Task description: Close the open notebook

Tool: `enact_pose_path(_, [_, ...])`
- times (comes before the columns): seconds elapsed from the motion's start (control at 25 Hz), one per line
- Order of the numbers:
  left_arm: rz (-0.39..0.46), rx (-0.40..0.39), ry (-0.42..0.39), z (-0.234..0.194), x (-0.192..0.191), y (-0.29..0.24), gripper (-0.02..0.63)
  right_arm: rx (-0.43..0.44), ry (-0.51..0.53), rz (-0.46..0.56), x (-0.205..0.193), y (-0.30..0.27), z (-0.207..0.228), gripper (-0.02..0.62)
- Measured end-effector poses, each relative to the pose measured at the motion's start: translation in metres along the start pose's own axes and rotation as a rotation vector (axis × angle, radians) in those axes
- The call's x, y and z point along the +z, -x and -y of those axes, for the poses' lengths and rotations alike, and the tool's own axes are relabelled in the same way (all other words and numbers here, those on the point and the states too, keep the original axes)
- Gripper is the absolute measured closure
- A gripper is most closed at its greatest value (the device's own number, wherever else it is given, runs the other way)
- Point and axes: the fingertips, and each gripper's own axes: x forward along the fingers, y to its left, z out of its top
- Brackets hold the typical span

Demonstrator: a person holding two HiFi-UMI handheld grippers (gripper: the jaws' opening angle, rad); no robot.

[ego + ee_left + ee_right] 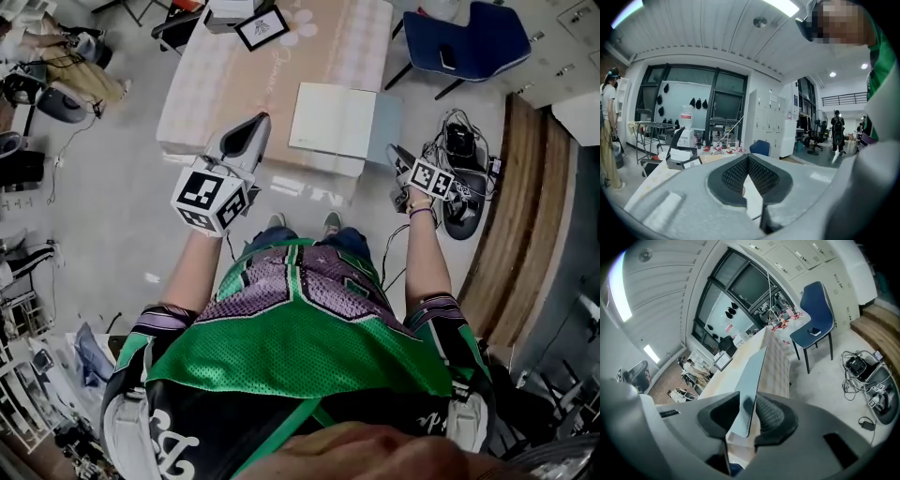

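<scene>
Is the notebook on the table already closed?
No, the notebook lies open on the table, its white pages showing.

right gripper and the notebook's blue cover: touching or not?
Touching. Right gripper view: the blue cover stands raised between the right gripper's open jaws, its lower edge leaning on the ribbed pad, with a gap on the other side.

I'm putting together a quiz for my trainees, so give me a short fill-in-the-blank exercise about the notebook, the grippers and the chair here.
1. The notebook lies ___ on the table.
2. Its pale cover stands between the jaws of the ___ gripper.
3. The colour of the chair beyond the table is ___.
Missing words: open; right; blue.
</scene>
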Motion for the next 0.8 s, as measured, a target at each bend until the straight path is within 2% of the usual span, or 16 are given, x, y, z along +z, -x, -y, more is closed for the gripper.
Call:
enact_pose_path(0.4, [0.089,0.009,0.056,-0.04,0.024,0.034,0.591,0.015,0.067,0.033,0.021,0.007,-0.062,0.489])
enact_pose_path(0.52, [0.109,0.017,0.094,-0.054,0.026,0.046,0.591,0.046,0.112,0.028,0.025,-0.001,-0.091,0.489])
enact_pose_path(0.8, [0.142,0.051,0.101,-0.078,0.029,0.072,0.591,0.144,0.194,-0.01,0.025,-0.028,-0.157,0.489])
